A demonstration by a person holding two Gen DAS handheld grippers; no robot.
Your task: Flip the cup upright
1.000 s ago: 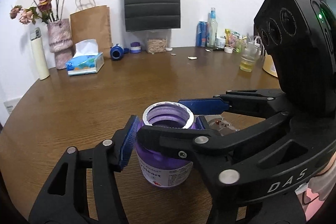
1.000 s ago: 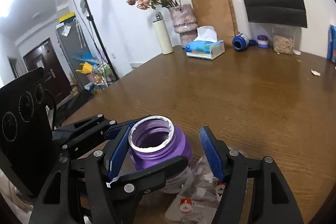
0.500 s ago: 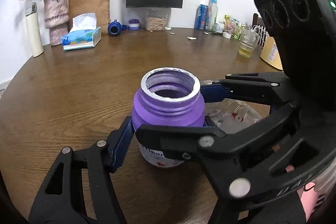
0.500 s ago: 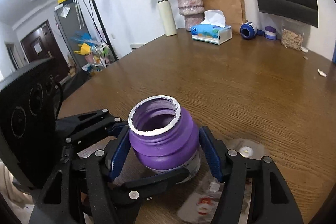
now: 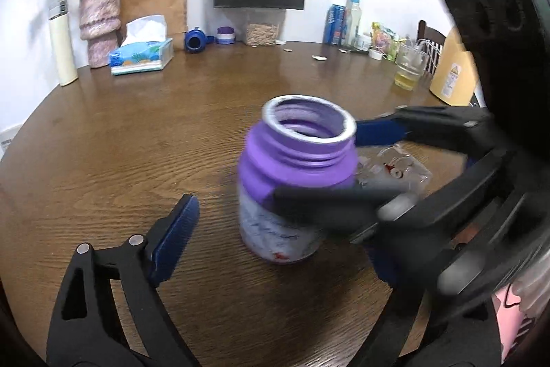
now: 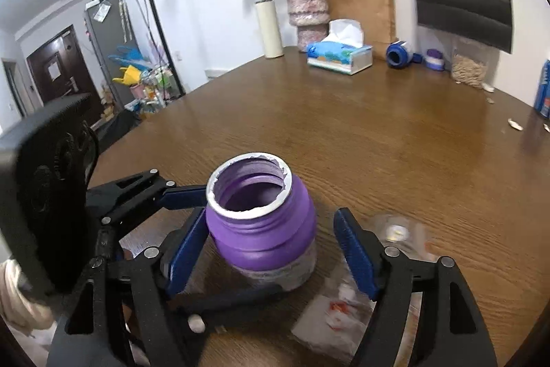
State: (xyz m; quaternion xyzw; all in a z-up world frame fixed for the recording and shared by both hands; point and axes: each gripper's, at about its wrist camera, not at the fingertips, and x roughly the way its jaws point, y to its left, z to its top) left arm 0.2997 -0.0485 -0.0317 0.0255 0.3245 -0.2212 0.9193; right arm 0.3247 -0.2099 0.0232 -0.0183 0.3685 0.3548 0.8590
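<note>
1. Cup stood upright, mouth up, on the table; the flip looked done.
2. The right gripper had its jaws apart around the cup: the 9 o'clock pad touched or nearly touched the wall, the 3 o'clock pad stood clear.
3. The left gripper was spread too; its 9 o'clock pad sat well off the cup, the other finger blurred across the cup's front.
4. A clear wrapper lay at the cup's 4 o'clock.
5. Left to do, judging from this: draw both grippers away without tipping the cup.
</note>
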